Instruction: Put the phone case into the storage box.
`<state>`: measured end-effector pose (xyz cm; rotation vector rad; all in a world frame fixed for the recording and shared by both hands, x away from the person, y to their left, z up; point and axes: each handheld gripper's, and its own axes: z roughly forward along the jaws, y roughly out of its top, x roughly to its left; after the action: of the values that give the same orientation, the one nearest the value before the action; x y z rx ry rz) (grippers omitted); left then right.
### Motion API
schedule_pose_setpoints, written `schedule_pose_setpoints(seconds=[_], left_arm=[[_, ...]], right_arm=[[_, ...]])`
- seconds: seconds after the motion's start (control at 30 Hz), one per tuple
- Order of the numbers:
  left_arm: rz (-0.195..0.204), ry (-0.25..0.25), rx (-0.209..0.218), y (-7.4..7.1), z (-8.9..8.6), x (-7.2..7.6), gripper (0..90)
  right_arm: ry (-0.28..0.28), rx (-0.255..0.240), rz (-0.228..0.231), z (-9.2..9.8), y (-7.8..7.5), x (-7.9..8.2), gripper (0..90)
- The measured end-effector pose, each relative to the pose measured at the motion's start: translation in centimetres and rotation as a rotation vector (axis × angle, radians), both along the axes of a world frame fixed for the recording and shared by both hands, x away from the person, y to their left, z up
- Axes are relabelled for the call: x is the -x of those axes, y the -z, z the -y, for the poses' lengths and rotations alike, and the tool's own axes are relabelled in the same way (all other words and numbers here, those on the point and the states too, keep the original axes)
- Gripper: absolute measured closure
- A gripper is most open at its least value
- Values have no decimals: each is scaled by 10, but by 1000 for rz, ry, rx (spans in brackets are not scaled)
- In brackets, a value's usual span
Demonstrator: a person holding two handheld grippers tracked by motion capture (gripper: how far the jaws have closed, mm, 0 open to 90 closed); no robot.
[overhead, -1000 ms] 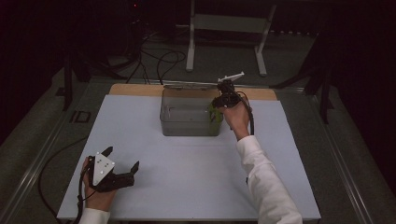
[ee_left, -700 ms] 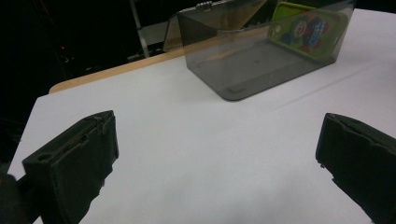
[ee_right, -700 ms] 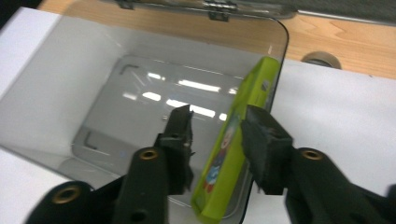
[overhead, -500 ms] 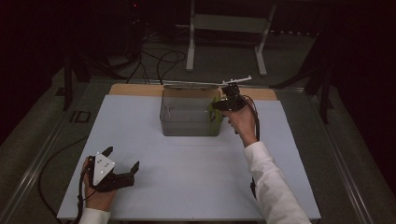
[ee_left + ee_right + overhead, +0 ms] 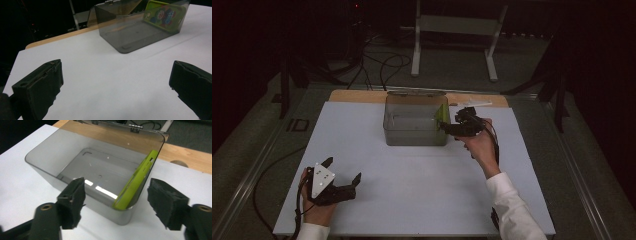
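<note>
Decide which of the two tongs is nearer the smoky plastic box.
The right tongs, open beside the box holding the green phone case; the left tongs rest far away.

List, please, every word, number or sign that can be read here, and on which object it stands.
None can be read.
The green phone case in the grey box bears a cartoon picture, with no legible letters.
A dark mark on the floor is too blurred to read.

Dim room, dark surround; white table (image 5: 412, 175) evenly lit; glare streaks in box (image 5: 100, 187); near jaws soft.
</note>
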<state>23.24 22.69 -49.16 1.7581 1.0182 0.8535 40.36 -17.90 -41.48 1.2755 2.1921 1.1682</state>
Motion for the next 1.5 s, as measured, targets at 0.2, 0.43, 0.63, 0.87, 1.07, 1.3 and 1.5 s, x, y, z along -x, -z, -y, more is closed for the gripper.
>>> schedule_pose_setpoints(seconds=[0.2, 0.43, 0.63, 0.87, 1.07, 1.3, 1.5], left_arm=[[-2, -2, 2, 0, -1, 0, 0], [-7, -4, 5, -1, -1, 0, 0], [-6, -3, 10, -2, -1, -1, 0], [-3, -4, 27, -5, -4, 0, 0], [3, 1, 37, -8, -5, 1, 0], [10, 15, 52, -11, -7, 2, 0], [15, 30, 71, -13, -10, 2, 0]], right_arm=[[-20, 11, 79, 8, 2, 25, 168], [8, 31, 156, 19, 10, 48, 135], [35, 54, 214, 32, 19, 70, 139], [40, 86, 219, 39, 22, 94, 139], [33, 91, 253, 46, 25, 117, 140], [44, 92, 274, 53, 26, 129, 147], [62, 52, 275, 65, 35, 139, 150]])
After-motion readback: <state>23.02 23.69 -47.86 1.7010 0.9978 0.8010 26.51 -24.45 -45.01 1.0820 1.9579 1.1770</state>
